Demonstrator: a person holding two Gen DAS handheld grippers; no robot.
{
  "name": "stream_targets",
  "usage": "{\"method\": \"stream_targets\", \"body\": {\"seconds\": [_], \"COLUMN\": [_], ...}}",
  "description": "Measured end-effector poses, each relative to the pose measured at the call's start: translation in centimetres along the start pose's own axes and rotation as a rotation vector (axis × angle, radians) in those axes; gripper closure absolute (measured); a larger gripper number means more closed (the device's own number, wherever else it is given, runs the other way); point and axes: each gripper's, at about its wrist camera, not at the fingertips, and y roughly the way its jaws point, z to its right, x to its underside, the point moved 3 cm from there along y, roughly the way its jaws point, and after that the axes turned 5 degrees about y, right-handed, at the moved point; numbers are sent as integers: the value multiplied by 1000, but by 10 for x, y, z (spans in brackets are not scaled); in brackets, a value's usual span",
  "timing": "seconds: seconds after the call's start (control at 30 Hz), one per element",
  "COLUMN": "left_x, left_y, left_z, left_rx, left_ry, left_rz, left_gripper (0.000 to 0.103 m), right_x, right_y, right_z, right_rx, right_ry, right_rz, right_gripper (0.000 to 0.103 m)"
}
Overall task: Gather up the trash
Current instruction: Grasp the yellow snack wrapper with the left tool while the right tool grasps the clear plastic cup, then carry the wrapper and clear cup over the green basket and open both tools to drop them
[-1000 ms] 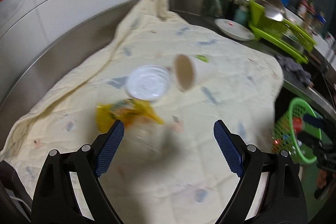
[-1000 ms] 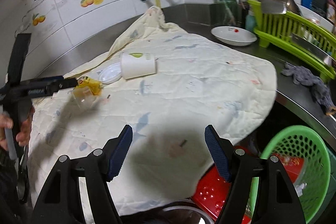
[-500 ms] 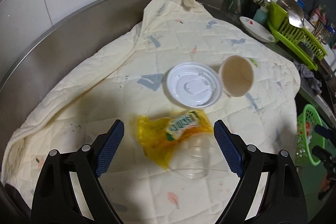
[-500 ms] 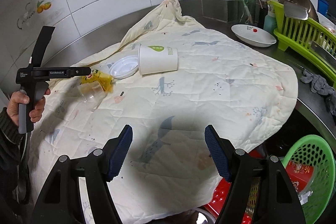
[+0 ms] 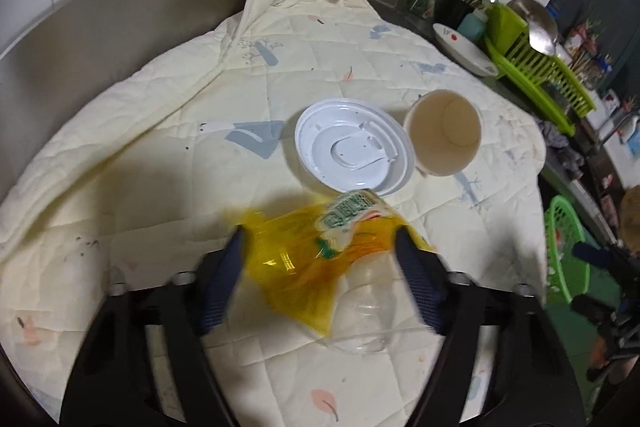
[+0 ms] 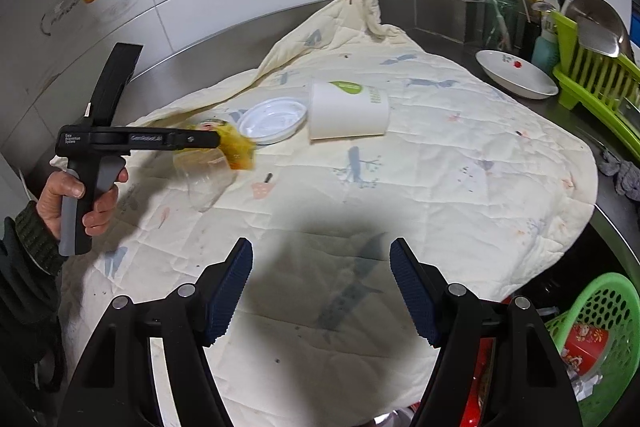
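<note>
Yellow plastic wrapper (image 5: 316, 259) lies crumpled on the quilted cream cloth (image 5: 280, 75), and I use it as my landmark. My left gripper (image 5: 320, 255) has its two blue pads on either side of the wrapper, spread with the wrapper between them; motion blur stops me from telling whether the pads touch it. Seen from the right wrist, the left gripper (image 6: 224, 141) reaches in level with the cloth, its tip at the wrapper (image 6: 238, 151), with the left hand (image 6: 80, 199) wrapped around its grey handle.

A clear plastic cup (image 5: 372, 323) lies on its side just beside the wrapper, on the near side, partly overlapped by it. Just beyond the wrapper sits a white plastic lid (image 5: 352, 151), flat on the cloth. A paper cup (image 5: 442, 131) lies on its side touching the lid's right edge, its open mouth facing the left camera.

My right gripper (image 6: 320, 291) hangs well apart from the wrapper, above bare cloth, with its pads spread wide and nothing between them.

A green basket (image 6: 592, 327) sits low, far right of the wrapper, off the edge of the steel tabletop (image 6: 440, 27), and holds a red container (image 6: 582, 347). A white dish (image 6: 516, 75) and a green dish rack (image 6: 596, 75) stand far beyond, on the right.
</note>
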Motion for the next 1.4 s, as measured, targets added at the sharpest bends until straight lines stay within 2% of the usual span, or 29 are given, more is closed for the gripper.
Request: {"method": "stream_targets", "body": {"seconds": [0.07,0.2,0.63,0.77,1.13,1.23,1.3,1.4], "left_x": [1,6,21,26,39,39,39,39], "left_y": [1,-2,-43,-58,-80,-81,-81,-80], "left_z": [-1,2,-22,-37,-61,-61,-61,-57], "left_rx": [15,-14,-75,-89,-130,-132,-130,-141], "left_ry": [-10,7,-106,-160,-238,-241,-242,-225], "left_rz": [0,23,123,155,192,193,194,192], "left_gripper": [53,61,66,67,67,67,67,67], "right_x": [-1,-2,-6,-15,-42,-42,-41,-37], "right_y": [5,16,68,81,115,127,131,128], "right_z": [-6,-18,-72,-85,-105,-101,-98,-94], "right_rx": [-11,-32,-169,-195,-105,-82,-85,-102], "right_ry": [-3,-14,-26,20,153,190,199,189], "right_rz": [-6,-22,-81,-76,-53,-79,-95,-103], "right_gripper": [34,34,34,34,31,31,41,42]}}
